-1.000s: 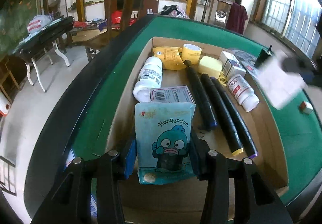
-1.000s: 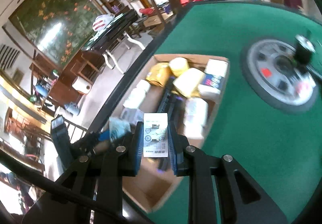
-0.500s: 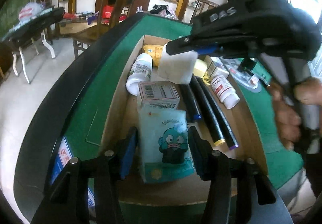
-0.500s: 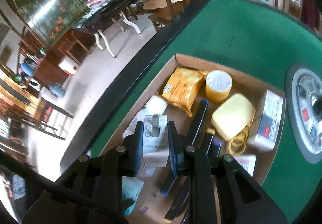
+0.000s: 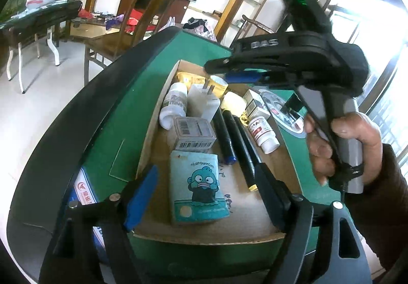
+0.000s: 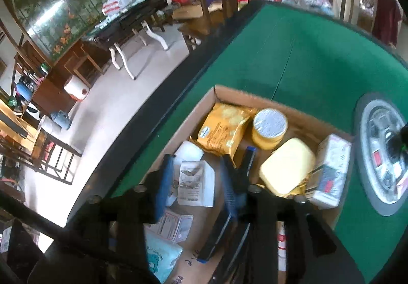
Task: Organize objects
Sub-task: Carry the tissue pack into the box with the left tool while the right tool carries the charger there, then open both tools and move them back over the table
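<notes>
A cardboard box on the green table holds the sorted items. The blue Hangyodon tissue pack lies flat at its near end, between the spread fingers of my open left gripper, untouched. A white charger lies in the box beside a white bottle. My right gripper is open right above the charger, its jaws standing apart on both sides of it. In the left wrist view the right gripper's body hangs over the box's far end.
The box also holds a barcode carton, black markers, a small pill bottle, a yellow snack bag, a yellow tub, yellow soap and a white carton. A round grey tray lies right of the box.
My left gripper opened and let the tissue pack rest in the box. My right gripper brought the white charger over the box, set it down and opened.
</notes>
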Demonstrator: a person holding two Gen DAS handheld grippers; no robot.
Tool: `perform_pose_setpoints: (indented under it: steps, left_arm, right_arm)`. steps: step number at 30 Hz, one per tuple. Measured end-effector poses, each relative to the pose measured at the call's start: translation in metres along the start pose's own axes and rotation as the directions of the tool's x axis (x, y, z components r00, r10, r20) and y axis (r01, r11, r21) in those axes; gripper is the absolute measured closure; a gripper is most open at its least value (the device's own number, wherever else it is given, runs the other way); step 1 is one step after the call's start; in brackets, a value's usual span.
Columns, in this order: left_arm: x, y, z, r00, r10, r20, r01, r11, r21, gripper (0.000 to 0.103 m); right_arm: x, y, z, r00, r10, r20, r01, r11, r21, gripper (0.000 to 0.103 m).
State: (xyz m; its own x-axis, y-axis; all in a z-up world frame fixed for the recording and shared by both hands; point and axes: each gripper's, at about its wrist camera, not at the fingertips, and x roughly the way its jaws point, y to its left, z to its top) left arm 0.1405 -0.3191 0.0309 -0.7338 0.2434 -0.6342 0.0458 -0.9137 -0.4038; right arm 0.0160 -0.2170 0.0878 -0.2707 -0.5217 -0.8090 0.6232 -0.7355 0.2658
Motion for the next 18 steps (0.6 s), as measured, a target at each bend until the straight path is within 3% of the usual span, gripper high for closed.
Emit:
perform_pose_setpoints:
  steps: [2, 7, 13, 18]
  left_arm:
    - [-0.002, -0.001, 0.000, 1.000, -0.008, 0.006, 0.008, 1.000, -0.007, 0.029]
    - [-0.005, -0.009, -0.003, 1.000, -0.003, -0.002, 0.003, 1.000, 0.002, 0.029]
    - [-0.014, -0.036, -0.006, 1.000, -0.024, 0.007, 0.023, 0.998, 0.060, 0.029]
    - [-0.013, -0.067, -0.007, 0.998, -0.057, -0.007, 0.057, 0.992, 0.110, 0.029]
  right_arm:
    - [-0.016, -0.003, -0.004, 0.999, -0.012, 0.034, 0.013, 1.000, -0.012, 0.051]
    - [-0.037, -0.013, -0.022, 0.997, -0.051, 0.059, 0.053, 0.998, -0.036, 0.042]
    - [-0.060, -0.059, -0.061, 0.983, -0.181, 0.041, 0.183, 0.982, -0.055, 0.041]
    - [-0.100, -0.124, -0.101, 0.962, -0.269, 0.044, 0.268, 0.963, 0.036, 0.041]
